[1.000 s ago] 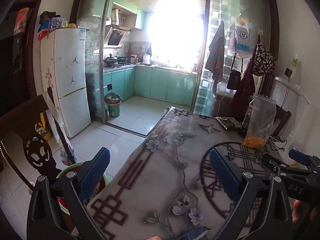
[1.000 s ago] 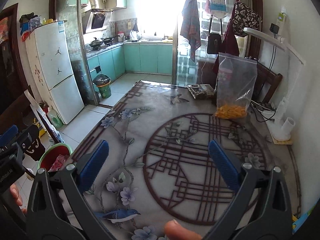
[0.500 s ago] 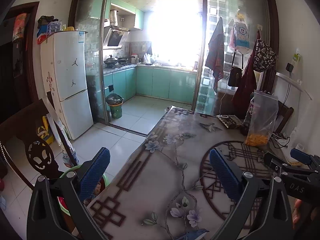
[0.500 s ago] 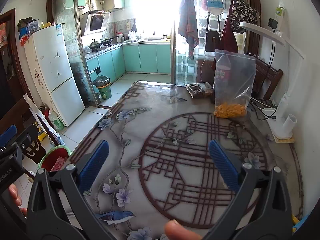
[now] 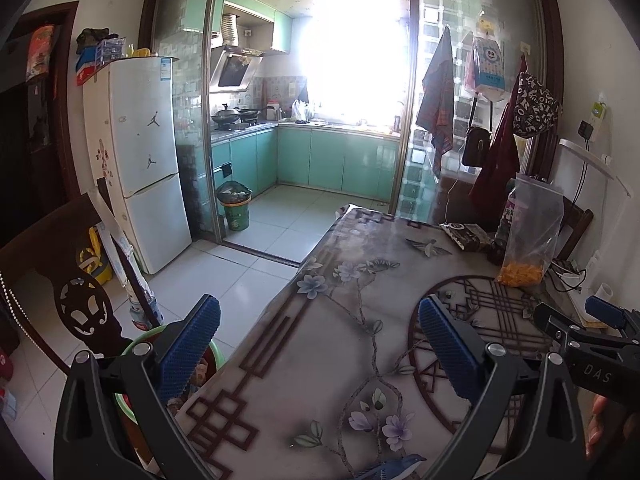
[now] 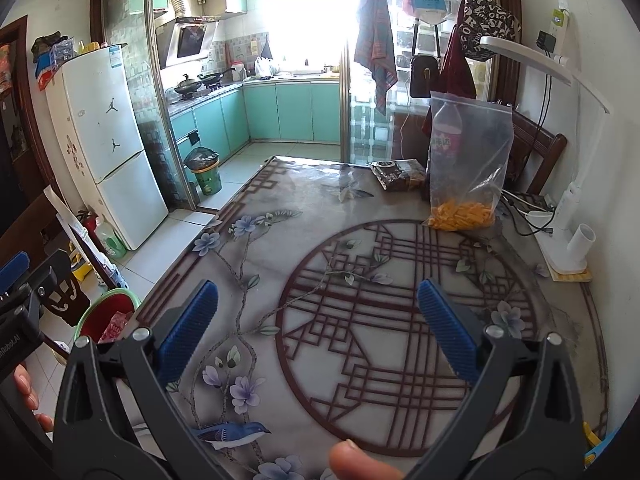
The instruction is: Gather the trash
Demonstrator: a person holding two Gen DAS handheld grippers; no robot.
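Note:
My left gripper (image 5: pixel 320 344) is open and empty above the near left part of the patterned table (image 5: pixel 320 360). My right gripper (image 6: pixel 318 328) is open and empty above the table's round lattice pattern (image 6: pixel 400 340). A green-rimmed red bin (image 6: pixel 106 318) with wrappers inside stands on the floor left of the table; it also shows in the left wrist view (image 5: pixel 132 400), partly hidden by my left finger. A dark snack wrapper (image 6: pixel 398 174) lies at the table's far end. A clear zip bag (image 6: pixel 466 168) with orange bits stands beside it.
A white lamp base and cup (image 6: pixel 568 248) with cables sit at the table's right edge. A carved wooden chair (image 5: pixel 60 288) stands on the left. A fridge (image 5: pixel 140 160) and a second green bin (image 5: pixel 234 208) stand by the kitchen door.
Both grippers have risen and tilted up slightly, so the table appears lower in each view. Both stay open and empty.

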